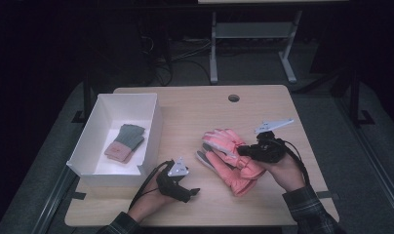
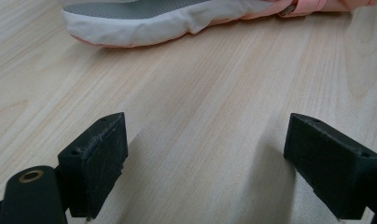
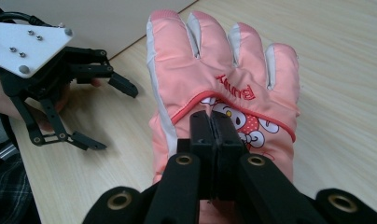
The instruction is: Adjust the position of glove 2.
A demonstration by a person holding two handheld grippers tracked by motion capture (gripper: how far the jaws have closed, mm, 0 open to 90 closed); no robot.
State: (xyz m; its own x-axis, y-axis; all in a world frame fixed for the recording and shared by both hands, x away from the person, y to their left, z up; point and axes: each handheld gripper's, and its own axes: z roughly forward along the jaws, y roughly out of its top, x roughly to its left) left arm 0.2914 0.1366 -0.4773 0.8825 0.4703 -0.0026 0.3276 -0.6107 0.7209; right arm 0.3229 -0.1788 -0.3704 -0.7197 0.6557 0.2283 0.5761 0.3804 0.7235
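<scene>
At the left of the table (image 1: pixel 195 105) we see a white box (image 1: pixel 153 127) with a small folded grey and pink knit piece (image 1: pixel 125 142) lying in it. Just in front of the box's near right corner our left gripper (image 1: pixel 190 193) rests low over the wood, its jaws spread wide with nothing between them; in the left gripper view bare tabletop lies between the two black pads (image 2: pixel 100 163), and the grey and white edge of a glove runs across the top. Right of centre lies the pink glove (image 1: pixel 229 158), fingers toward the box, on top of a second one whose grey palm shows at its left edge. Our right gripper (image 3: pixel 210 128) has its jaws pressed together on the back of the pink glove, pinching the fabric near the cartoon print.
</scene>
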